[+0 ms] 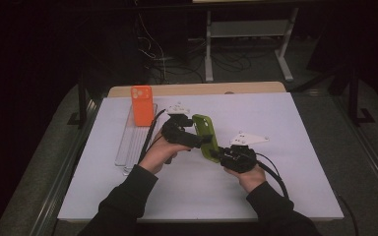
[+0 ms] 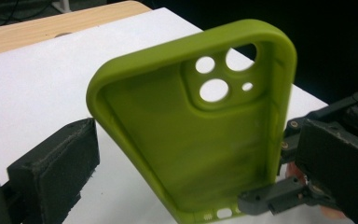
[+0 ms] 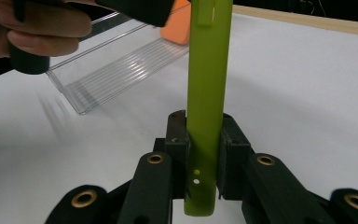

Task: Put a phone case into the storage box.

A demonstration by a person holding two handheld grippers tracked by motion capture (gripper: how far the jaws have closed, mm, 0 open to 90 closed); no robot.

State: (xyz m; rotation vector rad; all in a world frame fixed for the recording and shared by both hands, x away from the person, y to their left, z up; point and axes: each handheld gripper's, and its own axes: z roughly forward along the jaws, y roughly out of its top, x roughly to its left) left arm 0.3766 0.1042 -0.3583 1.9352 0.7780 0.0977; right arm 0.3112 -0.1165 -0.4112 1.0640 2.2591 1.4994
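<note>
A green phone case (image 1: 204,129) hangs above the middle of the table between my two grippers. My right gripper (image 1: 219,155) is shut on its bottom end. In the right gripper view the pads (image 3: 177,140) press both faces of the case (image 3: 207,84), which stands edge-on and upright. My left gripper (image 1: 203,141) reaches the case's side from the left and is open. In the left gripper view the case's hollow inside (image 2: 205,140) with its camera holes faces me. One pad (image 2: 56,168) stands apart from the case's edge, with white table showing between them.
An orange phone case (image 1: 141,105) stands upright at the far end of a clear ribbed plastic rack (image 1: 133,142) left of the grippers. A white sheet (image 1: 275,187) covers the table, with a wooden strip (image 1: 202,89) along the far edge. Cables trail from both grippers.
</note>
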